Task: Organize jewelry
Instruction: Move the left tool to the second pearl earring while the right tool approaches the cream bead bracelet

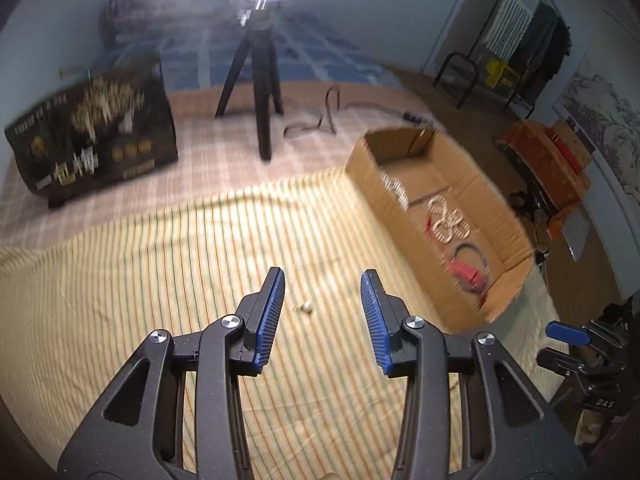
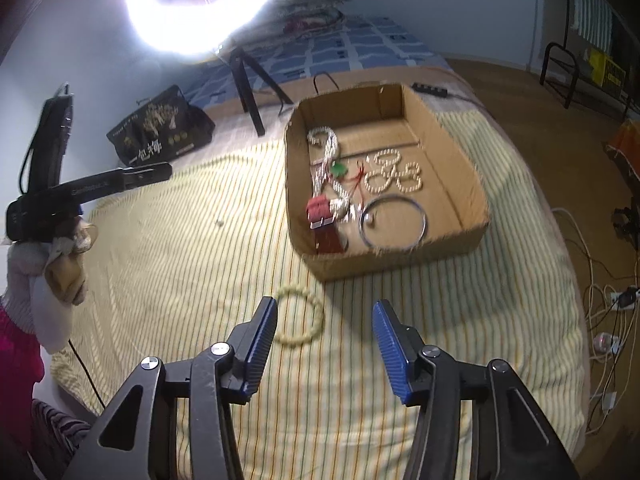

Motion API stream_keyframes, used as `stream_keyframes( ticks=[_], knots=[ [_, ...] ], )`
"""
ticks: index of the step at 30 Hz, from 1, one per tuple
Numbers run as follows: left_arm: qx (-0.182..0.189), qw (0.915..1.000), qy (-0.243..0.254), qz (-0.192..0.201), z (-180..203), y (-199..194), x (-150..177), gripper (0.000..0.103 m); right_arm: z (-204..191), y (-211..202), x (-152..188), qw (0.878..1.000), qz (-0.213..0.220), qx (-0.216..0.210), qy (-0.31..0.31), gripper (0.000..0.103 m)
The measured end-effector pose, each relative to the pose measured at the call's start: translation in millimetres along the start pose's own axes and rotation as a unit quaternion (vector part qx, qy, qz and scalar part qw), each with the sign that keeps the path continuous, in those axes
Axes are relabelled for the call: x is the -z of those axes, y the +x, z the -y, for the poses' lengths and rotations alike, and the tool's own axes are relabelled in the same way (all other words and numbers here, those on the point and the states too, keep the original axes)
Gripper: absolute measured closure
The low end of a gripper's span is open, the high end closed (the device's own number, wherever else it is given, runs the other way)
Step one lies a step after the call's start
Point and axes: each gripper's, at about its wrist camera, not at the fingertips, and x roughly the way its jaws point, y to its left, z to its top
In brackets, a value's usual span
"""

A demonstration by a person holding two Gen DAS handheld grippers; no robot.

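A cardboard box (image 2: 472, 204) on the striped bedspread holds pearl strands (image 2: 394, 176), a silver bangle (image 2: 394, 220), a red piece (image 2: 320, 210) and a green bead. It also shows in the left wrist view (image 1: 508, 216). A pale bead bracelet (image 2: 300, 316) lies on the spread just beyond my right gripper (image 2: 325, 312), which is open and empty. My left gripper (image 1: 322, 282) is open and empty above a small pearl earring (image 1: 306, 307), which also shows as a speck in the right wrist view (image 2: 219, 222). The left gripper shows in the right wrist view (image 2: 100, 184).
A ring light on a black tripod (image 1: 260, 92) stands at the far side of the bed. A dark printed bag (image 1: 96, 128) sits far left. A black cable (image 1: 316, 120) lies behind the box. Cables and a power strip (image 2: 616, 300) lie on the floor at right.
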Motion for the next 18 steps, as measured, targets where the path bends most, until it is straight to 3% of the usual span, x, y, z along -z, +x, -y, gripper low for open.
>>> stream_keyframes(
  ticks=[7, 15, 18],
  knots=[
    [-0.006, 0.9981, -0.038, -0.047, -20, 36, 18, 0.063, 0, 29, 12, 0.999, -0.039, 0.000, 0.011, 0.054],
    [-0.003, 0.9948, -0.076, -0.069, -27, 59, 19, 0.063, 3, 52, 16, 0.997, -0.068, -0.005, 0.025, 0.055],
    [-0.005, 0.9947, -0.074, -0.071, -20, 65, 19, 0.063, 3, 59, 19, 0.997, -0.075, 0.001, 0.023, 0.060]
  ],
)
